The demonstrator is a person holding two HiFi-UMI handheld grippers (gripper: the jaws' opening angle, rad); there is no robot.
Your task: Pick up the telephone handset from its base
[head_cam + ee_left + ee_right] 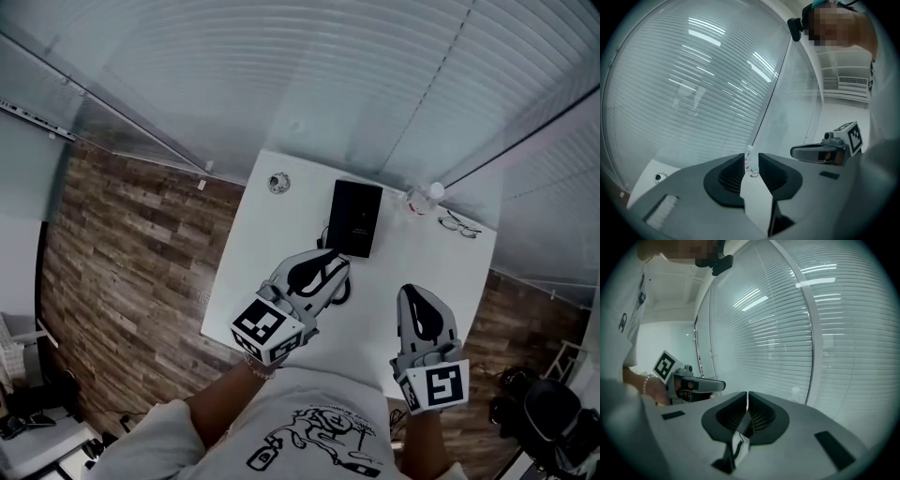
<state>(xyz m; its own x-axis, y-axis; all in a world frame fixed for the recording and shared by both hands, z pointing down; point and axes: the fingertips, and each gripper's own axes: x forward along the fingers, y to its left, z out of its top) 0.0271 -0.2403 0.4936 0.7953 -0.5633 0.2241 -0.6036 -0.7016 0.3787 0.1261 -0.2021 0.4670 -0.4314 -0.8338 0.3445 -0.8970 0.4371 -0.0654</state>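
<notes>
The black telephone (356,217) lies on the white table (272,234) toward its far side, with the handset resting on it. My left gripper (328,261) hovers just in front of the telephone's near left corner, over its cord. In the left gripper view its jaws (751,157) stand a little apart, with only white tabletop showing between them. My right gripper (419,298) hangs over the table's near right part, right of the telephone. Its jaw tips (747,394) meet with nothing in them; a curly cord (736,446) shows below them.
A clear bottle (422,199) and a pair of glasses (459,225) sit at the table's far right. A small round object (278,182) lies at the far left. Glass walls with blinds stand behind the table. Wood floor surrounds it.
</notes>
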